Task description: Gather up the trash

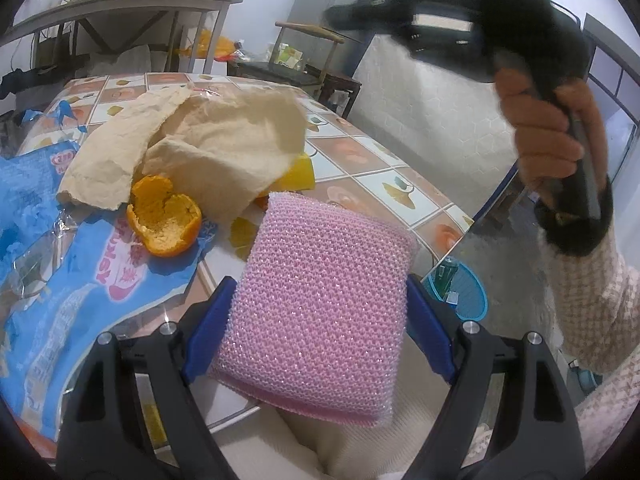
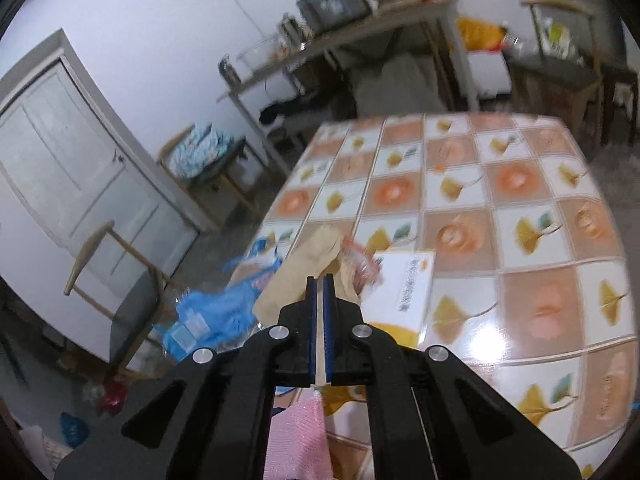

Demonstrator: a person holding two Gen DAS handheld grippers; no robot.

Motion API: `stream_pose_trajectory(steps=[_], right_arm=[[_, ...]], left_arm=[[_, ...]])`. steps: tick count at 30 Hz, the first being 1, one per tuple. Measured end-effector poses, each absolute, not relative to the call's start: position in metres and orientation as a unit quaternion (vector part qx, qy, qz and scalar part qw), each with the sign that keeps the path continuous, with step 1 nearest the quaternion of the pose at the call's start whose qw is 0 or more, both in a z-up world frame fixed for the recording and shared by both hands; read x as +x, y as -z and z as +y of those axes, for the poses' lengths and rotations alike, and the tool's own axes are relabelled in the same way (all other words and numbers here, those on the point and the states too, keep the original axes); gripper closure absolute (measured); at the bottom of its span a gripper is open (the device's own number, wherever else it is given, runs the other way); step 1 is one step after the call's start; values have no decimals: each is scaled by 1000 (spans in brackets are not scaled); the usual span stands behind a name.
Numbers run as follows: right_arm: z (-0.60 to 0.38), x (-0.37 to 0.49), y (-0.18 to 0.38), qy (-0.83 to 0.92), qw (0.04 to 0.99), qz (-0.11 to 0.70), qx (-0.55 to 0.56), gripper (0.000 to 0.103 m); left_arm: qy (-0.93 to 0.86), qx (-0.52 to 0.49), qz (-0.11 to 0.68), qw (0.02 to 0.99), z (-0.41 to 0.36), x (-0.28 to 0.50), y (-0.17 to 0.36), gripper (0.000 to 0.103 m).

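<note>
My left gripper [image 1: 320,308] is shut on a pink knitted scrub sponge [image 1: 320,300], held over the table's near edge. On the table lie an orange peel [image 1: 164,218], crumpled beige paper [image 1: 200,140], a blue plastic wrapper [image 1: 60,304] and a yellow piece [image 1: 298,174]. My right gripper [image 2: 319,320] is shut with nothing clearly between its fingers; it hovers above the beige paper [image 2: 304,272], blue wrapper [image 2: 216,316] and a white card [image 2: 404,284]. In the left wrist view it [image 1: 360,12] is raised high at the right, held by a hand.
The table has a tiled leaf-pattern cloth [image 2: 520,216]. A blue bin [image 1: 464,292] stands on the floor by the table's corner. Chairs [image 2: 120,280], a cluttered shelf [image 1: 120,4] and a white door [image 2: 72,160] surround the table.
</note>
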State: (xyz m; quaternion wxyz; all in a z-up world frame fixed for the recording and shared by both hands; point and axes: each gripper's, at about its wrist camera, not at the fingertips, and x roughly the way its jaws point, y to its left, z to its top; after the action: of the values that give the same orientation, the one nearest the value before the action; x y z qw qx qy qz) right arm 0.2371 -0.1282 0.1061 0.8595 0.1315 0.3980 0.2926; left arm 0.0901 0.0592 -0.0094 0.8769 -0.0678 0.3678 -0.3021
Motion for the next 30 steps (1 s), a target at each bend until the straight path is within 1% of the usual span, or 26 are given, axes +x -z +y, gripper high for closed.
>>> stream_pose_trajectory(steps=[3,4,6,8,9,14,15,16,17,18,19,20,21,25,30], right_arm=[[-143,236,-109,-296,856,402,138,100],[-145,236,-106,-298,850,410,143,98],[-144,240,-93,-295,839,435,143,87],[-137,246,-77,-292,827,460,135,50],[-133,247,-72,-291,825,466,132,46],[-102,266,-37,-280,822,488,88,45],[-98,269,-33,-276,823,490,81,46],[-93,272,-29,-274,824,490,70,53],[-89,273,-27,-272,828,487,60,65],[-86,273,-26,-270,830,486,51,70],[-84,273,-24,-270,832,483,44,80],[-82,271,-25,-271,835,478,37,93],[-80,269,-25,-270,836,476,32,98],[-80,262,-36,-272,850,451,23,101],[-87,246,-77,-288,874,389,34,102]], left_arm=[[301,-64,370,876,57,93,9,24],[301,-63,371,876,56,92,9,24],[299,-60,372,877,55,92,10,24],[297,-57,373,877,53,91,10,24],[295,-57,373,878,53,90,10,24],[290,-67,376,878,54,90,9,24],[289,-69,376,877,54,90,9,24],[290,-70,376,877,54,90,10,24],[290,-71,376,877,55,91,10,24],[290,-72,376,877,55,91,10,24],[291,-72,376,877,56,91,10,24],[292,-72,376,876,56,92,11,24],[294,-73,376,876,57,92,11,24],[297,-77,375,875,58,94,11,24],[297,-76,375,875,58,95,11,24]])
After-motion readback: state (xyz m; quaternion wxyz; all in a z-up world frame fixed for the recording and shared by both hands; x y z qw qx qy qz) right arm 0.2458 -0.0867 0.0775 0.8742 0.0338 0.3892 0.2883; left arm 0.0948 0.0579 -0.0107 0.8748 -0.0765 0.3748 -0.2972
